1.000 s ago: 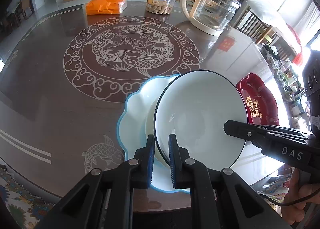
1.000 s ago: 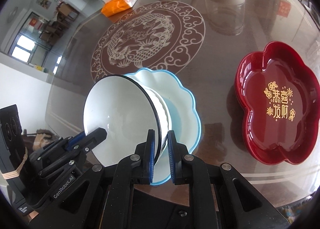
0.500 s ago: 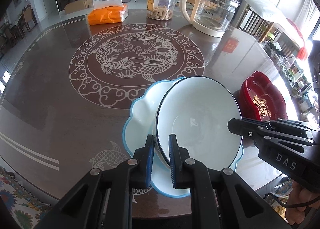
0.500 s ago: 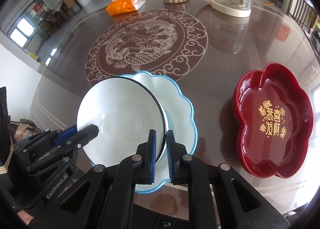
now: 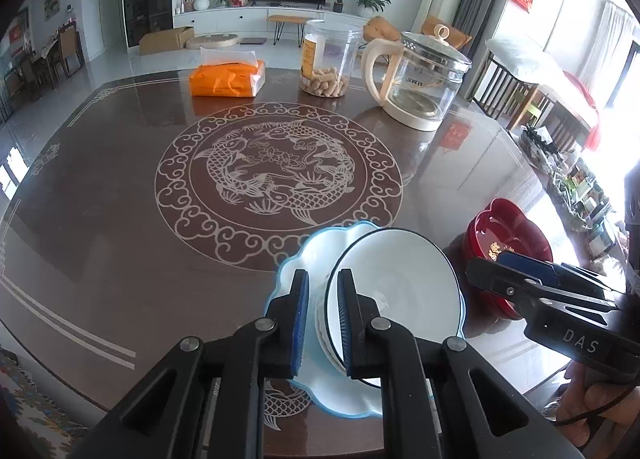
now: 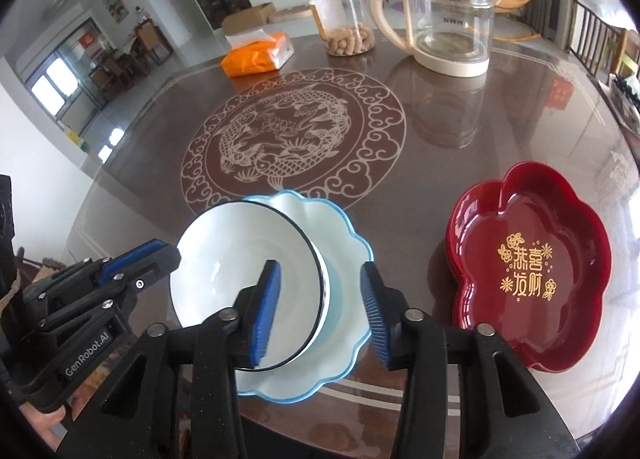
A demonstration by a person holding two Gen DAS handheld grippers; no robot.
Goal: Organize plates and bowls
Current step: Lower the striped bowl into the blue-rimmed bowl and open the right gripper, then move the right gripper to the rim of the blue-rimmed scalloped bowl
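A white bowl with a black rim (image 5: 396, 283) (image 6: 244, 271) rests in a scalloped white plate with a blue edge (image 5: 296, 263) (image 6: 344, 247) near the table's front edge. There seems to be a second white bowl nested under it. My left gripper (image 5: 323, 319) is narrowly open astride the bowl's left rim; I cannot tell if the pads touch it. My right gripper (image 6: 320, 307) is open, its jaws astride the bowl's right rim without touching. A red flower-shaped plate (image 6: 528, 283) (image 5: 504, 247) lies to the right.
At the far side of the brown table (image 5: 100, 199) stand a glass kettle (image 5: 420, 83), a clear jar of peanuts (image 5: 326, 59) and an orange tissue pack (image 5: 228, 79). The table's front edge is close under both grippers.
The right gripper has opened and let go of the bowl's rim. The left gripper's jaws have parted a little. Both grippers have drawn back and tilted up; the bowl has settled into the plate.
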